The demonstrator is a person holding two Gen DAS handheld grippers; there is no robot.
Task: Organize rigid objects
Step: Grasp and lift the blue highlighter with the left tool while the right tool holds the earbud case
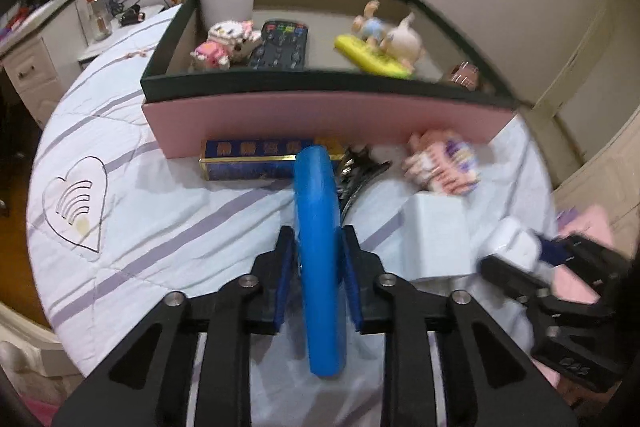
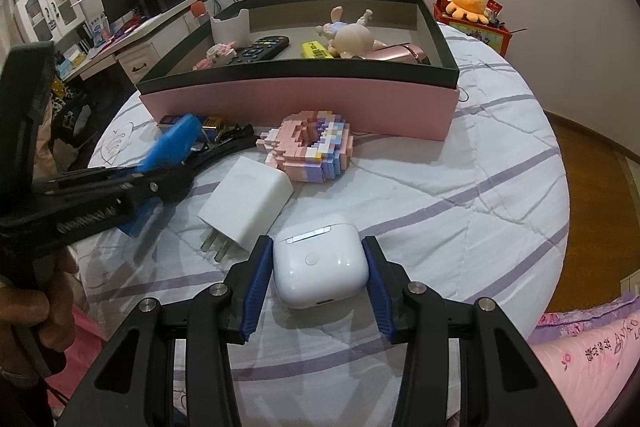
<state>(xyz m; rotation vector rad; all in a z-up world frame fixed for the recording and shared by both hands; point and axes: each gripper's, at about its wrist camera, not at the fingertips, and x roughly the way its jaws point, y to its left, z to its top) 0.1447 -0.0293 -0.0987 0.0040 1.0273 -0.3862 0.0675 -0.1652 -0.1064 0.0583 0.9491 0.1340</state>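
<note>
My left gripper [image 1: 318, 247] is shut on a flat blue oblong object [image 1: 318, 227], held edge-up above the bed; it also shows in the right wrist view [image 2: 172, 143]. My right gripper [image 2: 318, 259] has its pads on both sides of a white earbud case [image 2: 320, 267], shut on it just above the quilt; it also shows in the left wrist view [image 1: 516, 247]. The pink box with a dark rim [image 2: 304, 99] holds a remote [image 2: 260, 51], a pink block figure [image 2: 216, 55], a yellow item [image 2: 316, 51], dolls and a white cup.
On the quilt in front of the box lie a white charger plug [image 2: 248, 207], a pink block toy [image 2: 308, 147], a blue-and-gold box [image 1: 248, 159] and a black hair clip [image 2: 228, 143]. A desk with a monitor stands left. The bed edge drops off to the right.
</note>
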